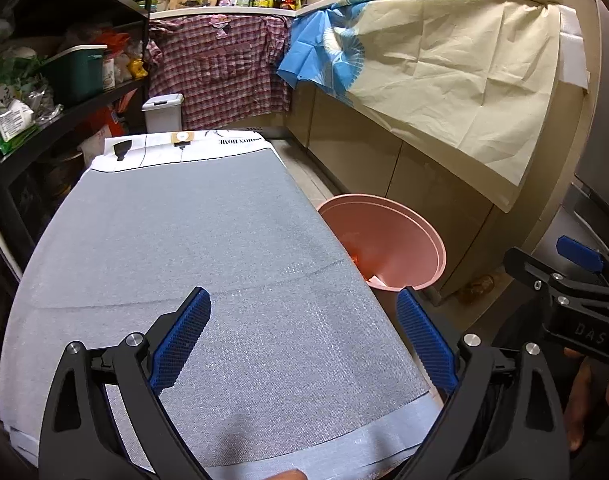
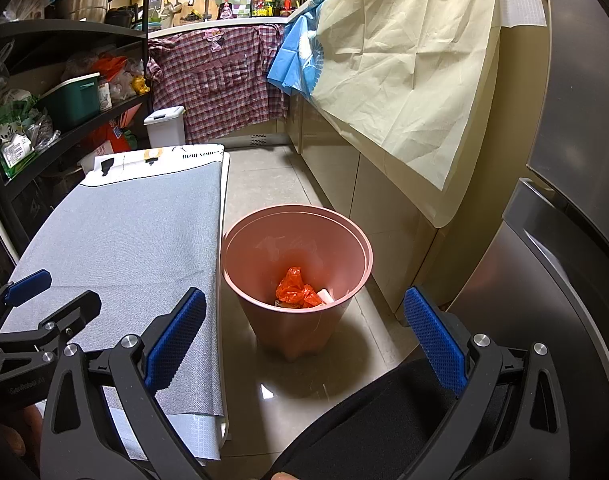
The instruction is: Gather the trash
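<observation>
A pink trash bin [image 2: 300,320] stands on the tiled floor beside a table covered with a grey mat [image 1: 192,240]. Inside it lie a crumpled orange plastic bag [image 2: 294,286] and a white scrap [image 2: 326,294]. The bin's rim also shows in the left wrist view [image 1: 408,216], partly hidden behind the table edge. My left gripper [image 1: 304,340] is open and empty above the near part of the mat. My right gripper [image 2: 304,340] is open and empty, above and in front of the bin. The grey mat also shows in the right wrist view [image 2: 124,240].
Cabinets draped with a cream cloth [image 2: 404,80] line the right side. A steel fridge [image 2: 564,280] stands at the near right. Dark shelves [image 2: 64,112] with boxes and bags stand left. A white lidded bin [image 2: 166,126] and a checked cloth [image 2: 220,80] are at the back.
</observation>
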A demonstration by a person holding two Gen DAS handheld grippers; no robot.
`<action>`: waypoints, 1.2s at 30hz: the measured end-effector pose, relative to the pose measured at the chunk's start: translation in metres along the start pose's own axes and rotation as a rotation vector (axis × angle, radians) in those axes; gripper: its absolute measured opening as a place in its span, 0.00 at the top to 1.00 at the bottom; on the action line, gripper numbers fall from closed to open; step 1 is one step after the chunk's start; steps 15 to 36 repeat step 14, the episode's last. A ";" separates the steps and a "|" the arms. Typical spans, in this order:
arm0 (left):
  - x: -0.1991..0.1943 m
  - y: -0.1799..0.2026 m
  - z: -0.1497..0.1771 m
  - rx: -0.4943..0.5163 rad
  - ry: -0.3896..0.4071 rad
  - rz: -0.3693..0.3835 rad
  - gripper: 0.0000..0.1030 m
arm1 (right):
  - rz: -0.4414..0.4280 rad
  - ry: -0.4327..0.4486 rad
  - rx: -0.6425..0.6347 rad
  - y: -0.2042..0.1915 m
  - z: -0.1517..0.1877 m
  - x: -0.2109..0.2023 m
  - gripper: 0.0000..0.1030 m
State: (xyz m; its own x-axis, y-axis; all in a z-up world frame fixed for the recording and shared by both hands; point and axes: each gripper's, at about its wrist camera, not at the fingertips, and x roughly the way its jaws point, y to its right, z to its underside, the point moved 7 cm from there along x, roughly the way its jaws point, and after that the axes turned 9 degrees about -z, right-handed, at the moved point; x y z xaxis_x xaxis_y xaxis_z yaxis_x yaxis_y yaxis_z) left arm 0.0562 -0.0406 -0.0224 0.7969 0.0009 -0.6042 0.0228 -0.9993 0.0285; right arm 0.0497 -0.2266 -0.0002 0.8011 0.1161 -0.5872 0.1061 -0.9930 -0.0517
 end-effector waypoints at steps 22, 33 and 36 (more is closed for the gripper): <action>0.001 0.001 -0.001 0.010 0.004 -0.009 0.11 | 0.000 0.000 0.000 -0.001 0.000 0.000 0.05; 0.001 0.001 -0.001 0.010 0.004 -0.009 0.11 | 0.000 0.000 0.000 -0.001 0.000 0.000 0.05; 0.001 0.001 -0.001 0.010 0.004 -0.009 0.11 | 0.000 0.000 0.000 -0.001 0.000 0.000 0.05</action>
